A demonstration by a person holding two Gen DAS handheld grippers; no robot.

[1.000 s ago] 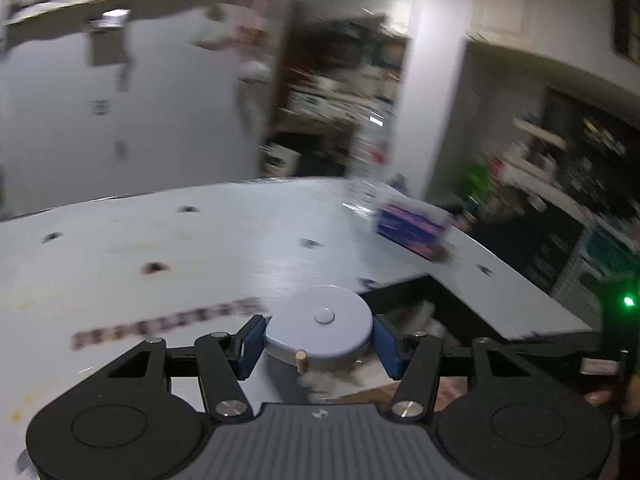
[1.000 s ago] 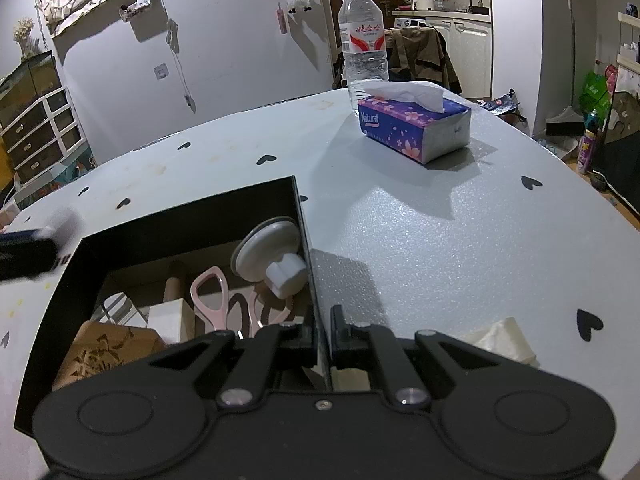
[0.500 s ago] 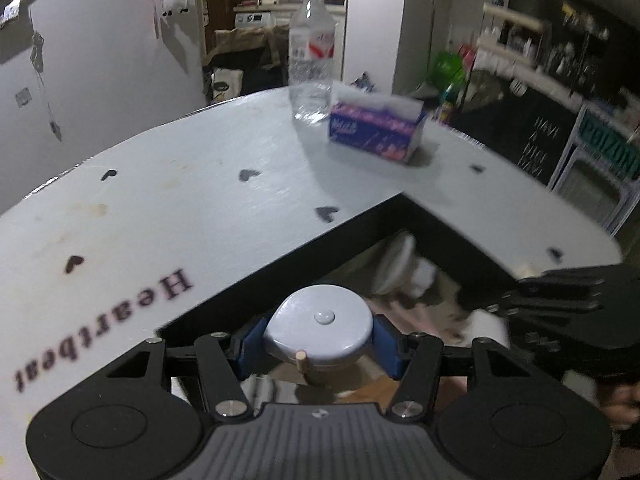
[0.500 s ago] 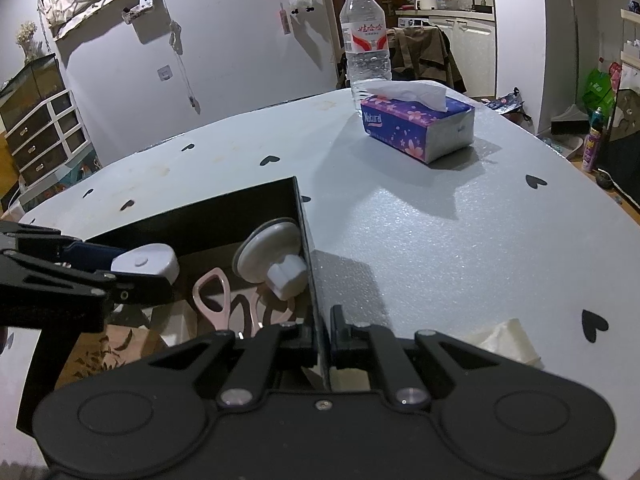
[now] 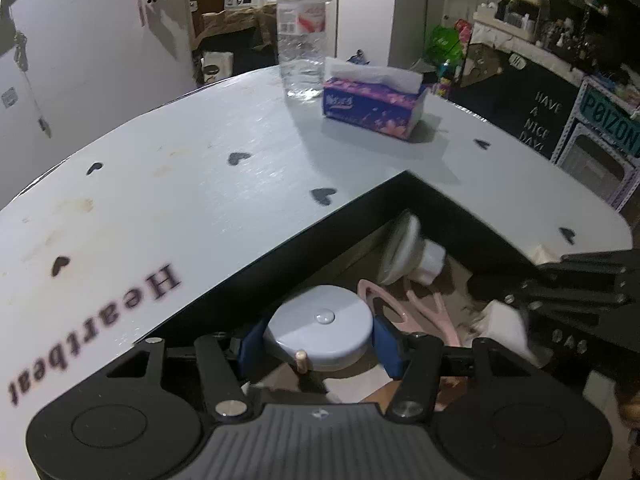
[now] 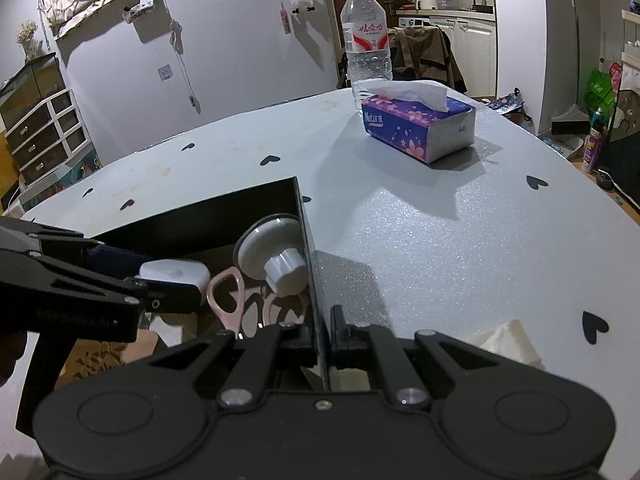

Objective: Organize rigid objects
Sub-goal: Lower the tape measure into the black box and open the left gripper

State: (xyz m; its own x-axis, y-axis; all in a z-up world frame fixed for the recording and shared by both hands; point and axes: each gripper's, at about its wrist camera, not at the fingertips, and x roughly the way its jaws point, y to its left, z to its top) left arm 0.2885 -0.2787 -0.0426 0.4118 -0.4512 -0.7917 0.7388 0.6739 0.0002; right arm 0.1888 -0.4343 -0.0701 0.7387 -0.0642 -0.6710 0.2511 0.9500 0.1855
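My left gripper (image 5: 318, 334) is shut on a round pale blue tape measure (image 5: 320, 326) and holds it over the inside of the black box (image 5: 460, 204). It also shows in the right wrist view (image 6: 172, 276). My right gripper (image 6: 322, 328) is shut on the box's right wall (image 6: 308, 248). Inside the box lie pink scissors (image 6: 230, 300), a white suction knob (image 6: 276, 256) and a brown patterned piece (image 6: 100, 354).
A purple tissue box (image 6: 420, 128) and a water bottle (image 6: 366, 44) stand at the far side of the grey heart-print table (image 6: 440, 232). A crumpled tissue (image 6: 508, 342) lies to the right of my right gripper. Drawers (image 6: 40, 136) stand at far left.
My left gripper has carried the tape measure from over the table to over the box and lower into it. My right gripper has stayed clamped on the box wall.
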